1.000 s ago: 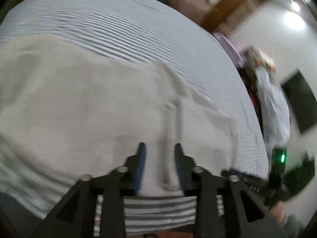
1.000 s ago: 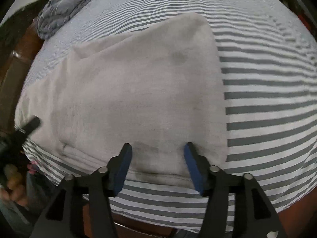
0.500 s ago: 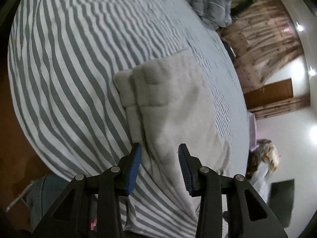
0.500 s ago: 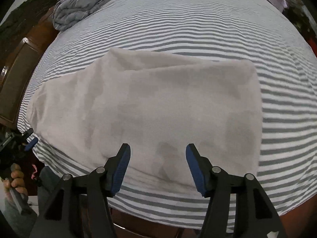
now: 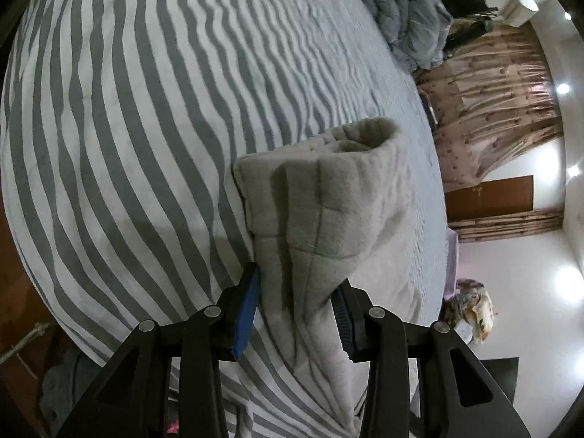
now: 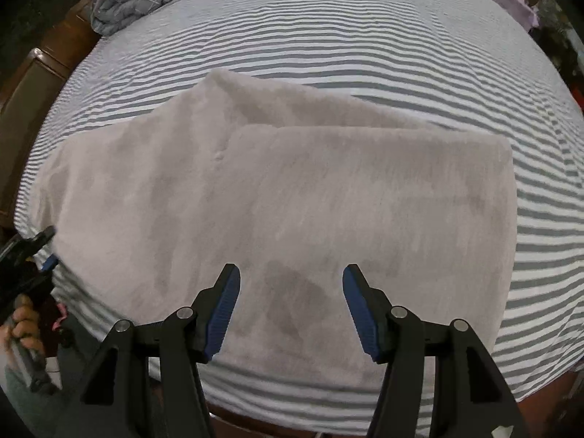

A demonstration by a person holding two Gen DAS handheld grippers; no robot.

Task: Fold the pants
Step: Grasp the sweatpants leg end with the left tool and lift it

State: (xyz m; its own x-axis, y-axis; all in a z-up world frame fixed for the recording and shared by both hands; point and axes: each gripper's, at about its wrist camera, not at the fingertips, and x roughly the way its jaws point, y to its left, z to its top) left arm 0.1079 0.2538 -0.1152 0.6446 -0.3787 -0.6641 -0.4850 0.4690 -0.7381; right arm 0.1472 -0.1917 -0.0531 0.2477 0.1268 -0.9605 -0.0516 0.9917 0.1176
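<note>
Pants (image 6: 277, 200) lie half-folded on the striped bed (image 6: 365, 29). Left gripper (image 5: 294, 310), jaws apart, straddles a raised cuff end, not yet clamped; right gripper (image 6: 291, 306) hovers released over the near edge. Best clamp all layers before carrying the fold across.

Pants (image 6: 277, 197): matt, fuzzy fleece cloth. Bedsheet (image 6: 365, 36): smooth striped cloth. Quilt (image 5: 408, 14): puffy padded cloth.

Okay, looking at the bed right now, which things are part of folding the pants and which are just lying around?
Part of the job:
pants
left gripper, open around the pants' end
right gripper, open above the pants
striped bed, the folding surface

Just lying about:
grey duvet
curtains
door
</note>
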